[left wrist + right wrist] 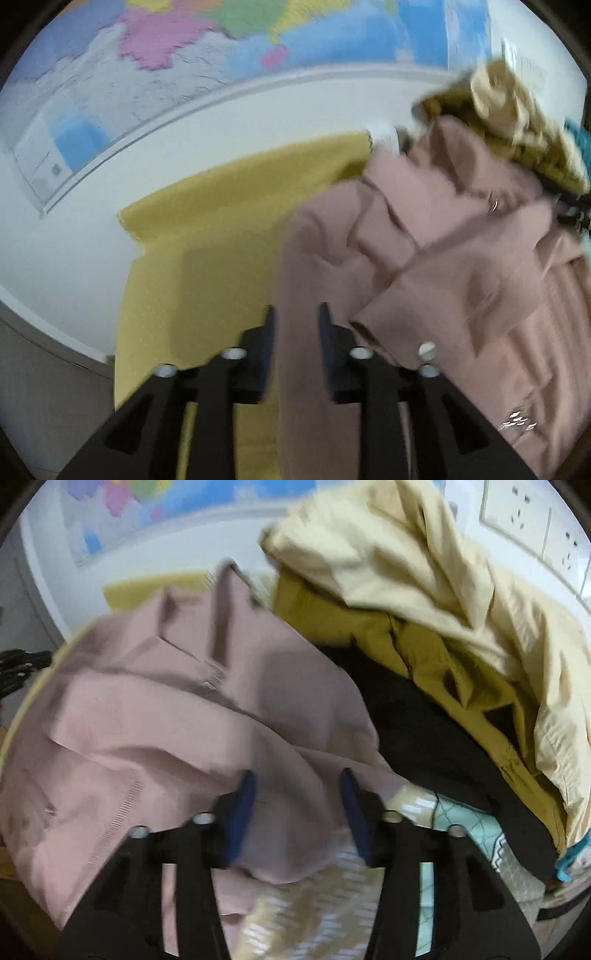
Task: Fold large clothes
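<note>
While no writing is legible, both grippers (296,317) (298,784) gape over pink garment (424,258).

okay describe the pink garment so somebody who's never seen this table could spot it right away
Start at the big colourful map on the wall; below it a yellow cloth covers the table. The pink garment lies crumpled on that cloth, beside a heap of other clothes. It is the only dusty pink piece, with a zip and a metal ring, while its neighbours are cream, mustard and black.
</note>
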A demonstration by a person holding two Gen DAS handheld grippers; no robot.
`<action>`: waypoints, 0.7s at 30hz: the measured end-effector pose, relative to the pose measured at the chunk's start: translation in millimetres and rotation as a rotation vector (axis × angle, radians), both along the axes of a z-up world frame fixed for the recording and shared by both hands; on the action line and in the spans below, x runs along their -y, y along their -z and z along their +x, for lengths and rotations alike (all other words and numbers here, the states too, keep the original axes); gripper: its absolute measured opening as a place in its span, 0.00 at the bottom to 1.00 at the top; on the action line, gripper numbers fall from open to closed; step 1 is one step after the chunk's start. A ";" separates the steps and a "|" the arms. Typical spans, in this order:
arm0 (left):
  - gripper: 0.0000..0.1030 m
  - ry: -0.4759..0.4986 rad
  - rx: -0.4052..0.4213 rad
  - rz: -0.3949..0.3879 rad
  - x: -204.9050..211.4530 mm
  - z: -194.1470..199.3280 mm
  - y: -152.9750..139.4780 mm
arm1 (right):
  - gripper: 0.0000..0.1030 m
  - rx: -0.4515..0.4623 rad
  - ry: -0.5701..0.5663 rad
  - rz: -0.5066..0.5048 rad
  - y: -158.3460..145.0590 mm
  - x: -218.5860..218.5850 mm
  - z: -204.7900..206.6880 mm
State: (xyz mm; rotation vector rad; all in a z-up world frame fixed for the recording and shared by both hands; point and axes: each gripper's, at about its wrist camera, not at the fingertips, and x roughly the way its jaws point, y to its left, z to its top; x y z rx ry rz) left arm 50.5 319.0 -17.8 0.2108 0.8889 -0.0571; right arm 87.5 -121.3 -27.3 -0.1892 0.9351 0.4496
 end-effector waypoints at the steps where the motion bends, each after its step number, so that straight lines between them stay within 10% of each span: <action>1: 0.60 0.046 0.013 -0.067 -1.0 -9.2 -7.8 | 0.50 0.015 -0.014 0.026 -6.3 -0.4 -5.9; 5: 0.74 0.231 0.067 -0.054 32.8 -39.2 -8.0 | 0.61 0.071 -0.104 0.007 -18.9 -13.6 -31.6; 12: 0.75 0.470 -0.076 0.109 113.5 -41.0 55.0 | 0.64 0.100 -0.244 -0.172 19.3 -84.2 -47.3; 14: 0.62 0.459 -0.108 0.201 122.4 -31.0 74.0 | 0.33 0.101 -0.241 -0.221 29.2 -92.7 -46.6; 16: 0.15 0.412 -0.103 0.188 117.7 -17.3 68.8 | 0.05 0.082 -0.234 -0.212 30.9 -97.5 -45.4; 21: 0.10 0.216 -0.036 0.108 66.5 5.0 35.8 | 0.05 0.125 -0.365 -0.157 14.7 -107.5 -74.1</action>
